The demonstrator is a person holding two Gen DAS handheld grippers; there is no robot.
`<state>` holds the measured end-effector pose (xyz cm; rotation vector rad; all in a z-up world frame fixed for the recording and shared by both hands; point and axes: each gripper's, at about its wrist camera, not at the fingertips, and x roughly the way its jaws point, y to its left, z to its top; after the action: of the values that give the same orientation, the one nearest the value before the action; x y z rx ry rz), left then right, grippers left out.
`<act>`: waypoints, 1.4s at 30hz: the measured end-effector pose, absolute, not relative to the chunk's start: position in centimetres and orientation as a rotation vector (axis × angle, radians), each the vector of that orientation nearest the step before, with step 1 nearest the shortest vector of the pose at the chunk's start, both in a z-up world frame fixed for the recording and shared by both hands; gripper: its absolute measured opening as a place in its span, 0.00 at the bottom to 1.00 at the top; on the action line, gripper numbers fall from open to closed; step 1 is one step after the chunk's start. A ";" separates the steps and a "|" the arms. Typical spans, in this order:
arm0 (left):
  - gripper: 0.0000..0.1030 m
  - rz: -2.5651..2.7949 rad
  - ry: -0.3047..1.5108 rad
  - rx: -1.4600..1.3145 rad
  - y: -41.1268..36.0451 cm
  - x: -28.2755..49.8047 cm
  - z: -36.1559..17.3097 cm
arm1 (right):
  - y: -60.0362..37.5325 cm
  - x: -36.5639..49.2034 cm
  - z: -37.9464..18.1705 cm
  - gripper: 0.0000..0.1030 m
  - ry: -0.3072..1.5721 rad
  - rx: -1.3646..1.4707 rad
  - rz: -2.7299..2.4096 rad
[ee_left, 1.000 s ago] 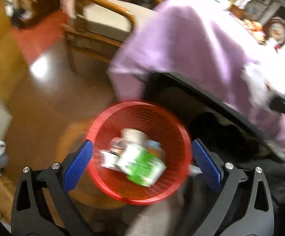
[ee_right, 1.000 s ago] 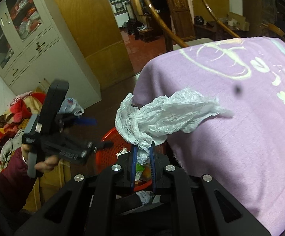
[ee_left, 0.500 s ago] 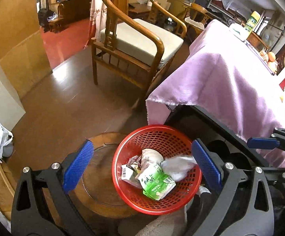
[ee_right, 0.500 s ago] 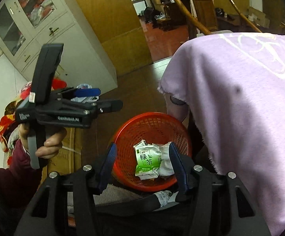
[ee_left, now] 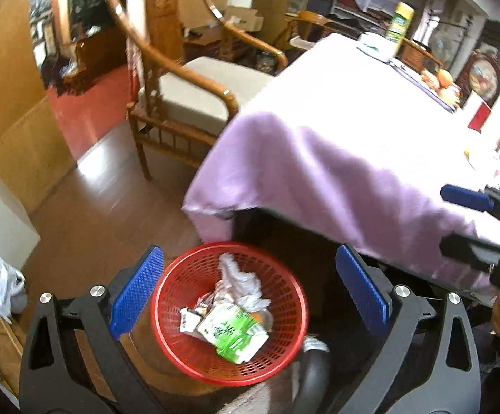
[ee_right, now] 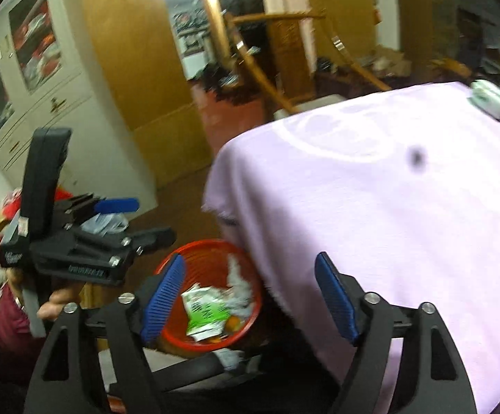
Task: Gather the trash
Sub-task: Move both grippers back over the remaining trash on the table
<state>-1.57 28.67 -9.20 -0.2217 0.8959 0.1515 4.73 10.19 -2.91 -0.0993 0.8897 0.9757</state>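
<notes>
The red basket [ee_left: 229, 310] stands on the floor just beside the cloth-covered bench [ee_left: 336, 145], holding a crumpled tissue [ee_left: 239, 283] and a green carton [ee_left: 232, 331]. Risk: the light tissue lies high and could spill if the basket is knocked. Left gripper [ee_left: 250, 293] and right gripper [ee_right: 250, 296] are both spread wide, holding and touching nothing.

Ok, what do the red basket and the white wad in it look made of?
The red basket looks like moulded plastic: a glossy wall pierced with a fine mesh of holes. The white wad seems to be thin crinkled paper or plastic film; its sharp creases fit either, and motion blur leaves it open.
</notes>
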 end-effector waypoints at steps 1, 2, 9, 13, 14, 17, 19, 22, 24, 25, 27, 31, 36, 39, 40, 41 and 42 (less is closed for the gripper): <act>0.93 0.139 0.890 -0.199 27.6 -1.3 -8.8 | 9.3 4.9 -2.8 0.79 0.879 -0.087 0.956; 0.93 0.128 0.885 -0.181 26.6 -1.0 -8.5 | 8.3 5.3 -2.6 0.80 0.871 -0.073 0.938; 0.93 0.051 0.865 -0.066 20.0 0.7 -7.1 | 0.0 6.8 -2.4 0.81 0.830 0.054 0.804; 0.93 -0.001 0.851 0.001 16.2 2.2 -6.6 | -4.2 7.0 -2.2 0.86 0.793 0.091 0.723; 0.93 -0.011 0.850 0.011 15.5 2.5 -6.5 | -5.2 7.2 -2.2 0.86 0.785 0.099 0.702; 0.93 -0.049 0.853 0.041 12.9 4.5 -6.3 | -8.6 8.2 -2.4 0.87 0.773 0.130 0.635; 0.93 -0.078 0.851 0.043 11.3 6.0 -6.2 | -11.0 9.4 -2.8 0.87 0.775 0.158 0.586; 0.93 -0.119 0.860 0.049 8.8 8.4 -6.0 | -13.8 10.8 -3.3 0.87 0.779 0.182 0.519; 0.93 -0.143 0.867 0.071 7.1 10.1 -6.0 | -15.5 11.7 -3.9 0.87 0.782 0.191 0.470; 0.93 -0.154 0.868 0.081 6.4 10.8 -5.9 | -16.4 12.2 -4.1 0.87 0.784 0.195 0.446; 0.93 -0.184 0.869 0.104 4.6 12.4 -5.8 | -18.5 13.4 -4.5 0.87 0.792 0.208 0.398; 0.93 -0.231 0.881 0.117 1.8 15.4 -5.9 | -22.3 15.1 -5.6 0.88 0.801 0.224 0.301; 0.93 -0.288 0.923 0.097 -1.2 19.5 -6.3 | -25.2 16.9 -7.0 0.90 0.820 0.189 0.190; 0.93 -0.325 0.948 0.078 -2.9 21.6 -6.6 | -26.6 17.4 -7.7 0.90 0.842 0.200 0.165; 0.93 -0.339 0.955 0.073 -3.4 22.1 -6.7 | -27.1 17.6 -7.8 0.91 0.845 0.212 0.163; 0.93 -0.353 0.961 0.071 -3.9 22.8 -6.7 | -27.6 17.8 -7.9 0.92 0.847 0.228 0.159; 0.93 -0.370 0.967 0.072 -4.7 23.6 -6.8 | -28.1 18.1 -8.1 0.92 0.850 0.251 0.154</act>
<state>23.56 -4.68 -6.83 0.0723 0.9671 -0.3704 18.07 -28.15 -8.10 0.2510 0.8498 0.1543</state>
